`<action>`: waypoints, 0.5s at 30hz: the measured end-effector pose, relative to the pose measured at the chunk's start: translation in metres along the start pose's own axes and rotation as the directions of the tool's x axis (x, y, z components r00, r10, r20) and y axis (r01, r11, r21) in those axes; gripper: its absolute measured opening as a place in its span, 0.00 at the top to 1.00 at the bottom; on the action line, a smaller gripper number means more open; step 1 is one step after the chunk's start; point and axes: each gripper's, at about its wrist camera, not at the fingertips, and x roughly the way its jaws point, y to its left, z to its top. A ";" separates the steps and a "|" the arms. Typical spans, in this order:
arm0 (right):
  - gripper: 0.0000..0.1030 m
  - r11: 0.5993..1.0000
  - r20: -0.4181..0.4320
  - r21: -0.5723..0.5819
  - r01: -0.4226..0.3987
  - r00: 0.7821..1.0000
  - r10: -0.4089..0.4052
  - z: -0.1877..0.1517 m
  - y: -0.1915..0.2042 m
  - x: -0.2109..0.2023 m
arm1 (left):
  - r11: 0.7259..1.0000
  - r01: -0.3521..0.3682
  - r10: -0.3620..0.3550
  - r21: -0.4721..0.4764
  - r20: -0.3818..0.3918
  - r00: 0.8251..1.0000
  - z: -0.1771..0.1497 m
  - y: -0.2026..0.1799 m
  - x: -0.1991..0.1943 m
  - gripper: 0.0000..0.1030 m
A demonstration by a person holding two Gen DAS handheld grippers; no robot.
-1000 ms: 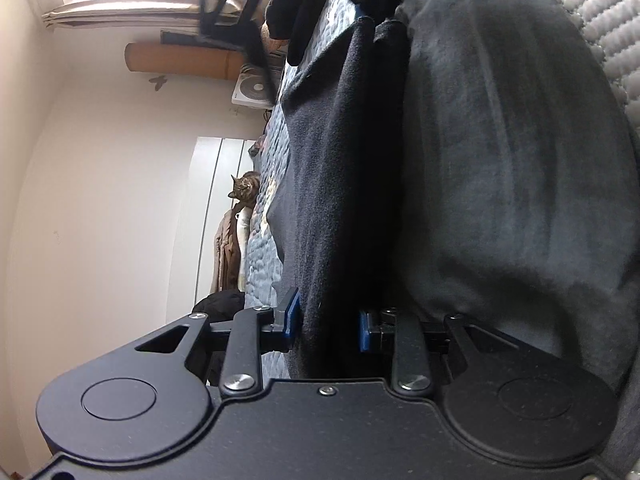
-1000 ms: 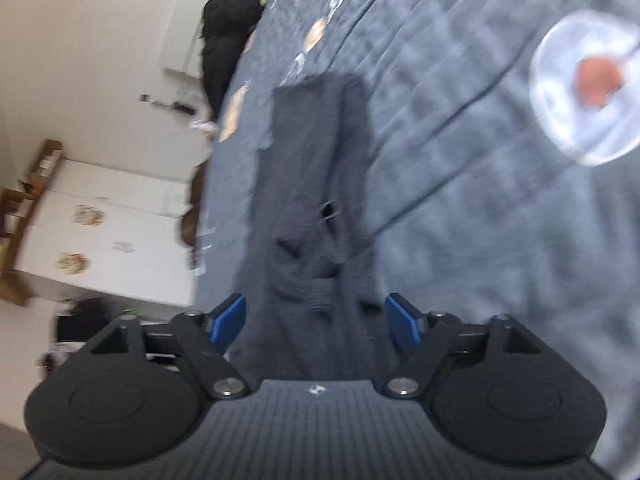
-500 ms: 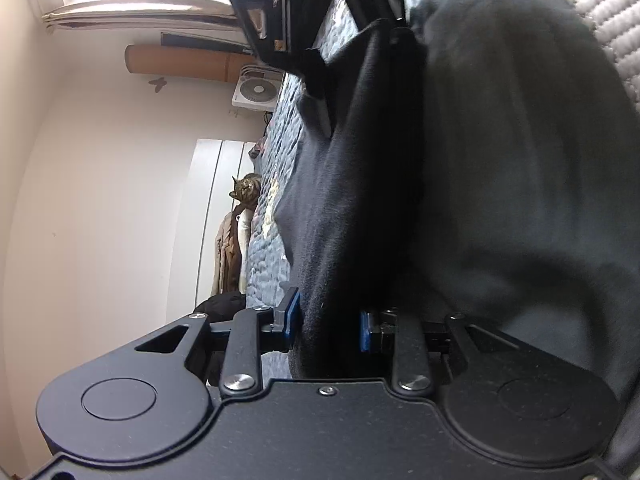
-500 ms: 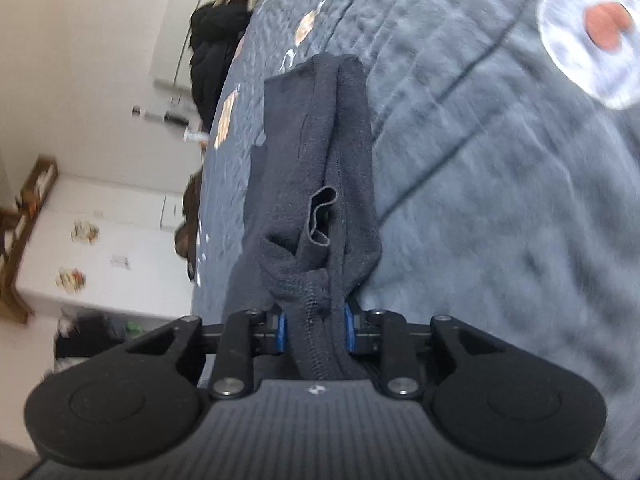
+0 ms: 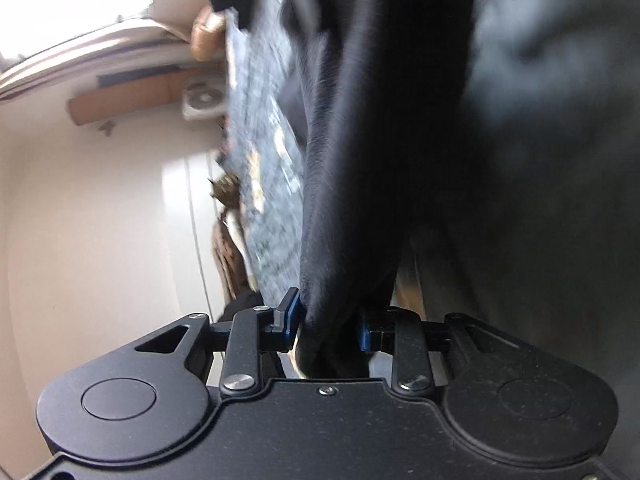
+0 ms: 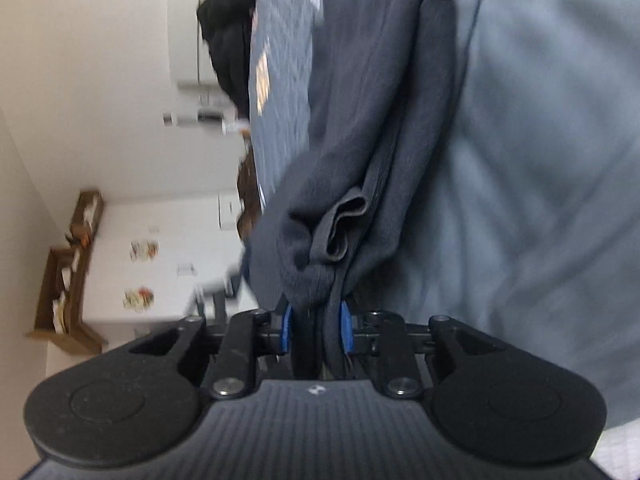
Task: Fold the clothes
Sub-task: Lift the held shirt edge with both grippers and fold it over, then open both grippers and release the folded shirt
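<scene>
Evidently early: garment (image 6: 360,128) bunched, pinched by left gripper (image 5: 326,322) and right gripper (image 6: 314,326) fingers above bed (image 6: 540,160); folding outstanding.

Left gripper (image 5: 326,326): matte black, finely speckled housing with two rounded lobes, the near lobe bearing a raised disc; flat black link bars fastened by silver round-head screws; one small silver screw on the centre edge; triangular cut-out in the near lobe; blue pads (image 5: 289,318) on the inner finger faces. Right gripper (image 6: 316,328): the same black lobed body, but with a ribbed grey central plate carrying a small pale mark; silver screws; blue pads (image 6: 286,330).
</scene>
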 end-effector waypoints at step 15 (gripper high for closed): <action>0.37 0.901 0.241 -0.335 0.275 0.950 -0.201 0.034 0.067 -0.091 | 0.892 -0.079 -0.014 -0.446 -0.200 0.980 -0.002 0.051 -0.096 0.42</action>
